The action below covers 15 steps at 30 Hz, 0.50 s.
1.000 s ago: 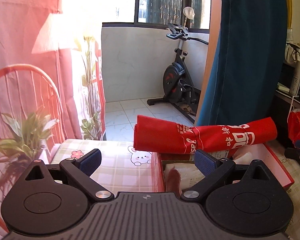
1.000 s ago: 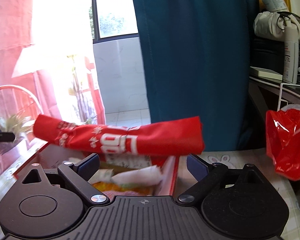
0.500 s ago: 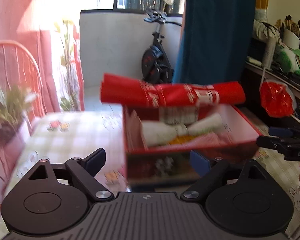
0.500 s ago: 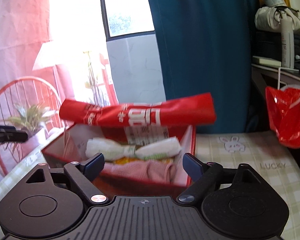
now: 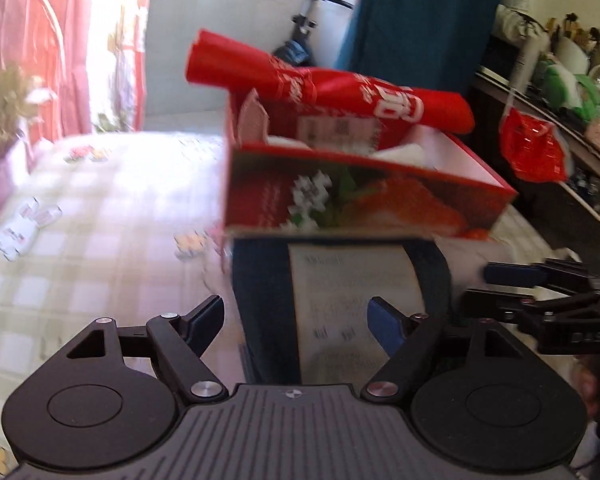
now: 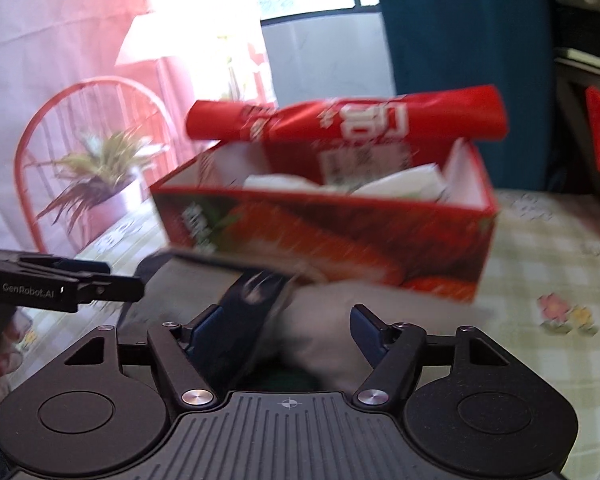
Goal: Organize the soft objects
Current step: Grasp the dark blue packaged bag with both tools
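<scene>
A red rolled cloth (image 5: 332, 88) with white print lies across the top of an open red box (image 5: 360, 204) on the checked tablecloth; it also shows in the right wrist view (image 6: 352, 120) over the box (image 6: 328, 232). White rolled items (image 6: 396, 184) lie inside the box. In front of the box lies a dark folded item with a paper label (image 5: 348, 292), seen as grey cloth with a dark band (image 6: 252, 312) from the right. My left gripper (image 5: 296, 320) is open just short of it. My right gripper (image 6: 284, 324) is open around the cloth's near end.
The table (image 5: 80, 240) has a checked cloth with bunny prints. A potted plant (image 6: 100, 172) and red chair (image 6: 80, 120) stand at the left. A red plastic bag (image 5: 536, 148) hangs by a cluttered shelf on the right. A teal curtain (image 6: 460, 20) hangs behind.
Both grippers have pulled back and dropped low from the box, leaving the red roll on top. The folded dark item in front of the box has come into view.
</scene>
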### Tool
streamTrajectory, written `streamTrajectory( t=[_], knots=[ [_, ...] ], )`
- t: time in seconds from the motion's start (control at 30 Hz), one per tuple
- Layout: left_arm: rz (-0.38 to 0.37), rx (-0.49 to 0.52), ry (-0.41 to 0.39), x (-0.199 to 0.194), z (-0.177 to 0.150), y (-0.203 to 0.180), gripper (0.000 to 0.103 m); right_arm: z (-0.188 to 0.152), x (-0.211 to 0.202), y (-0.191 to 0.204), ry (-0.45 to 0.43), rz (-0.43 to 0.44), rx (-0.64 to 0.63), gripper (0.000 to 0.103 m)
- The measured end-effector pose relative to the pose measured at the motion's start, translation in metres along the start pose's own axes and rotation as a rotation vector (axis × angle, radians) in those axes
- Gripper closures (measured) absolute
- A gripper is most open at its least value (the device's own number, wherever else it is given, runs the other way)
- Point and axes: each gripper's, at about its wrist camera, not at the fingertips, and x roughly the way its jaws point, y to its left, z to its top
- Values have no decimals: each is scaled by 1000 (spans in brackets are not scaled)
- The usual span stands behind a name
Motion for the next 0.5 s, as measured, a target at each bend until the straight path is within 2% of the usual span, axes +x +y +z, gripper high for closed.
streamTrajectory(
  t=[0.13, 0.23, 0.3, 0.37, 0.4, 0.5],
  knots=[
    [-30, -26, 27, 6, -13, 7, 22, -8, 6, 13, 37, 32, -30, 38],
    [-83, -78, 34, 13, -19, 13, 24, -12, 10, 20, 60, 51, -46, 42],
    [-103, -83, 45, 17, -21, 12, 37, -13, 12, 21, 68, 57, -58, 45],
    [-108, -60, 53, 18, -20, 4, 43, -14, 13, 22, 72, 60, -65, 48],
    [-112, -54, 56, 18, -20, 2, 45, -14, 12, 21, 76, 64, -62, 51],
    [-126, -56, 54, 19, -19, -6, 46, -14, 11, 16, 76, 59, -46, 52]
  ],
)
